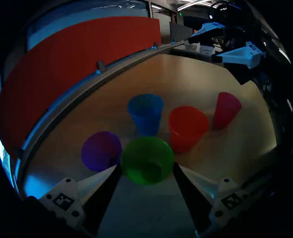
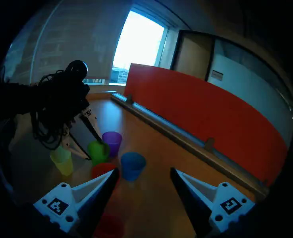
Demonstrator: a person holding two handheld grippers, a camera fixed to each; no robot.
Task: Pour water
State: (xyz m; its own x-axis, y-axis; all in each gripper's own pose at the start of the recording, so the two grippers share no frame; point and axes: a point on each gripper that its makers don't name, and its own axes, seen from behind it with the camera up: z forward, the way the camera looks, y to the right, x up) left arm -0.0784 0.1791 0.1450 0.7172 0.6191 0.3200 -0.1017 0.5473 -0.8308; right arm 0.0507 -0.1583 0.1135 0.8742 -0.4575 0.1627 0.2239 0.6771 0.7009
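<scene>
In the left gripper view a green cup [image 1: 147,160] stands upright on the wooden table [image 1: 194,79], just between the tips of my left gripper [image 1: 145,166], whose jaws stand wide apart on either side of it. Around it stand a purple cup [image 1: 101,150], a blue cup [image 1: 146,113], an orange-red cup [image 1: 187,127] and a pink cup [image 1: 226,109]. My right gripper [image 1: 230,44] hangs far off at the table's far end. In the right gripper view my right gripper [image 2: 144,178] is open and empty above the table, with the blue cup [image 2: 132,165] ahead of it.
A red partition [image 1: 79,59] on a metal rail [image 1: 87,85] borders the table. In the right gripper view a yellow-green cup [image 2: 62,160] stands beside the left gripper [image 2: 82,137] and the dark hand and cables holding it. A red cup [image 2: 108,226] sits low between my fingers.
</scene>
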